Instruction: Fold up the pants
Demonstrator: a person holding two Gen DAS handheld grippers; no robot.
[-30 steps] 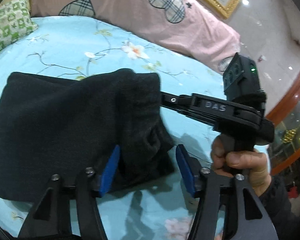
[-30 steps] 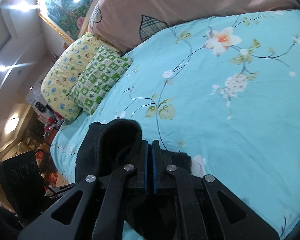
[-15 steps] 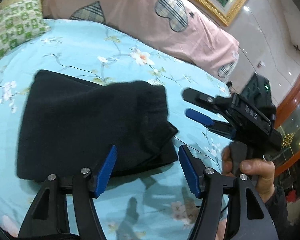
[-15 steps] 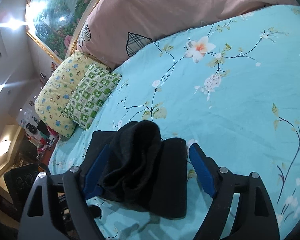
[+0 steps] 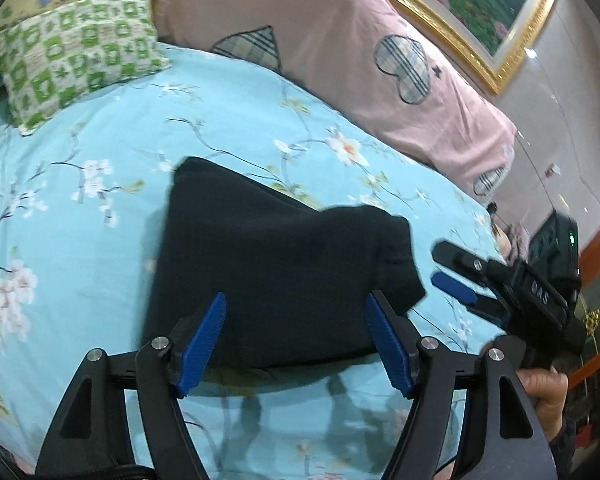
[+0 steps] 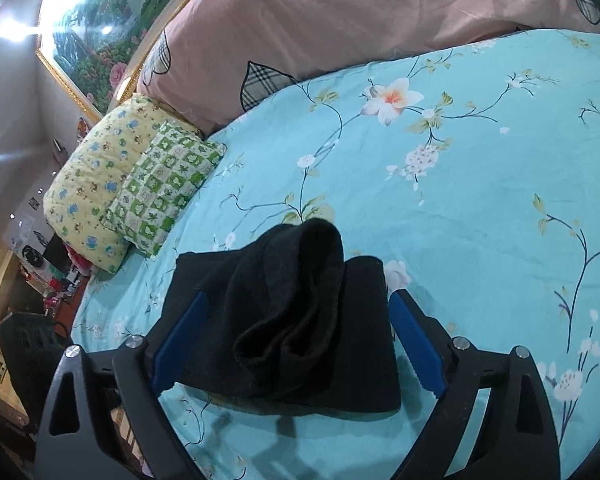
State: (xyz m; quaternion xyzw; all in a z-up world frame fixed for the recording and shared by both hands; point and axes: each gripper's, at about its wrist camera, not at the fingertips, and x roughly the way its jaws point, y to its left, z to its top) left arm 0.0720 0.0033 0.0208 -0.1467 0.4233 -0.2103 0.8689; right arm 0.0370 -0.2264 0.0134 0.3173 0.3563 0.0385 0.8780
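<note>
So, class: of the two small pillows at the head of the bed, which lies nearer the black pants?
The green-and-white checked pillow; the yellow pillow lies behind it, farther from the black pants.

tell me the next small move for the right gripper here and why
Probably reach back in and flatten the raised fold. The black pants lie folded on the blue floral sheet, but the top layer humps up and gapes at its near edge. The right gripper has just been opening, its pads clear of the cloth. The left gripper is also open, holding nothing.
</note>
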